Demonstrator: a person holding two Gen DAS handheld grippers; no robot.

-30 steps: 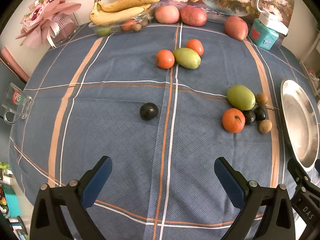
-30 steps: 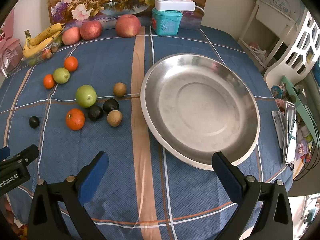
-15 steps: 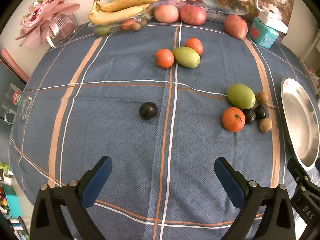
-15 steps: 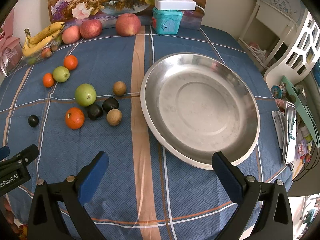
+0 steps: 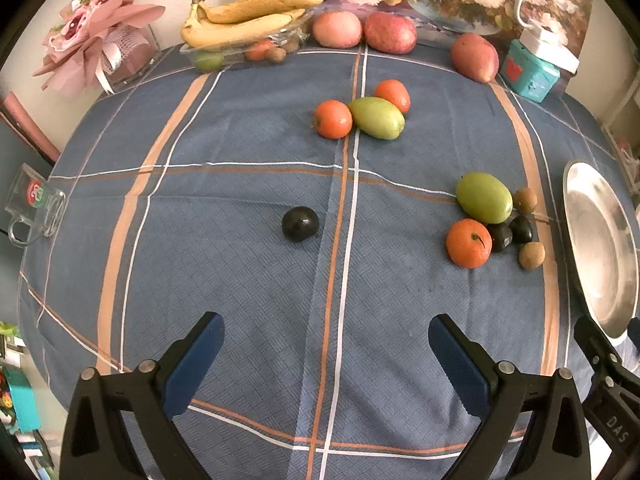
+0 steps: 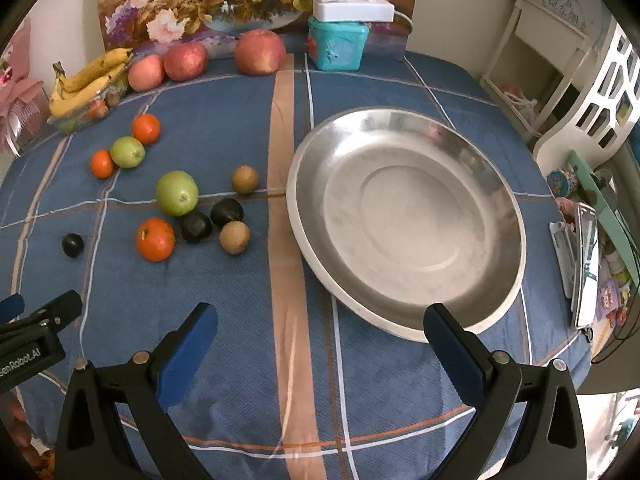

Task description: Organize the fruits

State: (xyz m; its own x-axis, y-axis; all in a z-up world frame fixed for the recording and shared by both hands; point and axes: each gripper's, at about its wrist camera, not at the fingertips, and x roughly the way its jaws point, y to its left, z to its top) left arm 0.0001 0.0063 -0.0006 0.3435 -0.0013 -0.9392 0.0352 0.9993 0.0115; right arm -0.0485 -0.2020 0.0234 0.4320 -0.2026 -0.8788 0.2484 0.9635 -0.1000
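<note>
Fruits loose on tabletop [image 5: 240, 264]: three oranges, two green fruits, three dark plums, two brown kiwis.
Nearest cluster: orange [image 6: 155, 239], green fruit [image 6: 177, 193], left of steel plate [image 6: 496, 304].
Lone plum [image 5: 300, 223]: ahead of left tool [image 5: 326, 346], apart from it.
Right tool [image 6: 320, 338]: wide, holding nothing.
Left tool: wide, holding nothing.
Clear tray [image 5: 224, 50]: bananas plus small fruits.

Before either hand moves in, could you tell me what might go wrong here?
The dark fruits lie packed against the orange and green fruit; open tongs closing on one may nudge the others rolling. The lone dark fruit is round and could roll away. The steel dish has a low sloping rim, so dropped fruit might roll out.
</note>
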